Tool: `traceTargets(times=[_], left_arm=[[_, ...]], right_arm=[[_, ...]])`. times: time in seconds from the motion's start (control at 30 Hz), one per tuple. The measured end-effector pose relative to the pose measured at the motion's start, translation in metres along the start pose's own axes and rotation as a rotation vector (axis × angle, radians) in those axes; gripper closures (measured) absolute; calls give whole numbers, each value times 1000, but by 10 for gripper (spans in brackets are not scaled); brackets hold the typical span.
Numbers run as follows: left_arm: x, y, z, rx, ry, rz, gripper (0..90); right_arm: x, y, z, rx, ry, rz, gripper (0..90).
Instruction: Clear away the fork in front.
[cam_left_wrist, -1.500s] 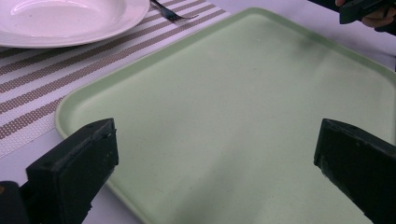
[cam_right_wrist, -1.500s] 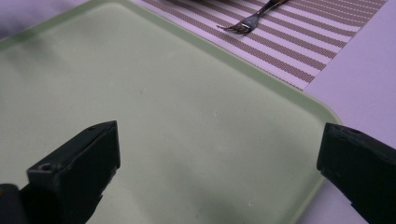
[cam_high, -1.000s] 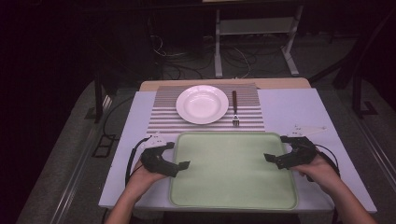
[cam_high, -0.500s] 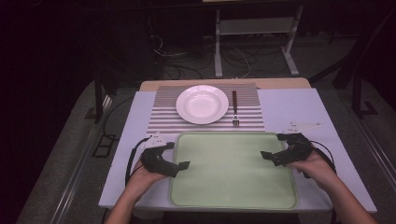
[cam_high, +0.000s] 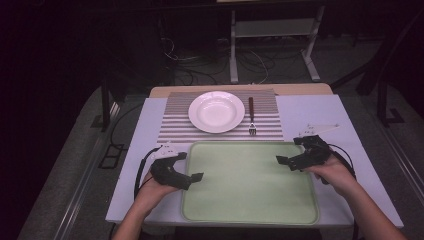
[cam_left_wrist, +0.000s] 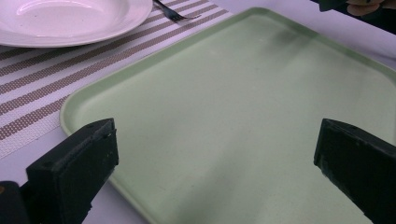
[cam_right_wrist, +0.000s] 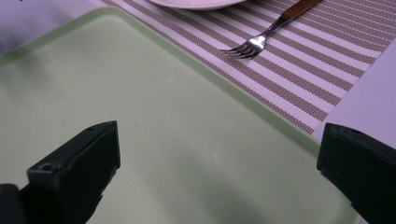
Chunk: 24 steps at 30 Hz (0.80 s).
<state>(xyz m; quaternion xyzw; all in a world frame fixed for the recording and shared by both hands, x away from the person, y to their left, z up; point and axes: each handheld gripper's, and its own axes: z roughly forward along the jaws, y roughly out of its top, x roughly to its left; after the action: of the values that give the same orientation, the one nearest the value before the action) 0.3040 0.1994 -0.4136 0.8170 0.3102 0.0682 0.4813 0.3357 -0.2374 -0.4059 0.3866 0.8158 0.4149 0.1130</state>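
Observation:
An empty pale green tray (cam_high: 250, 190) lies at the table's near side. Behind it, a white plate (cam_high: 216, 111) and a wood-handled fork (cam_high: 252, 117) rest on a striped placemat (cam_high: 172, 127). My left gripper (cam_high: 189, 166) hovers open at the tray's left edge. In the left gripper view its jaws stand wide over the tray (cam_left_wrist: 233, 93), with the plate (cam_left_wrist: 65, 18) beyond. My right gripper (cam_high: 291, 151) is open over the tray's right far corner. The right gripper view shows the tray (cam_right_wrist: 116, 93) and the fork (cam_right_wrist: 261, 39) ahead, with nothing between the jaws.
The white table (cam_high: 310, 110) has a small paper strip (cam_high: 320, 129) at its right. Black cables trail from both grippers. Behind the table, on a dark floor, stands a metal shelf frame (cam_high: 272, 30) with loose cables around it.
My right gripper has slid a little to the left and away from me, over the tray's right edge. The left gripper has barely moved.

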Motion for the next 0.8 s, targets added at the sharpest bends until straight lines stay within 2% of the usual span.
traceTargets(times=[0.5, 0.73, 0.8], left_arm=[[0, 0, 0, -3, -6, -4, 0], [0, 0, -1, -4, -8, -5, 0], [0, 0, -1, -5, -8, -4, 0]], right_arm=[[-10, 19, 16, 22, -11, 18, 0], [-20, 33, 24, 38, -4, 39, 0], [-23, 36, 28, 42, -16, 47, 0]])
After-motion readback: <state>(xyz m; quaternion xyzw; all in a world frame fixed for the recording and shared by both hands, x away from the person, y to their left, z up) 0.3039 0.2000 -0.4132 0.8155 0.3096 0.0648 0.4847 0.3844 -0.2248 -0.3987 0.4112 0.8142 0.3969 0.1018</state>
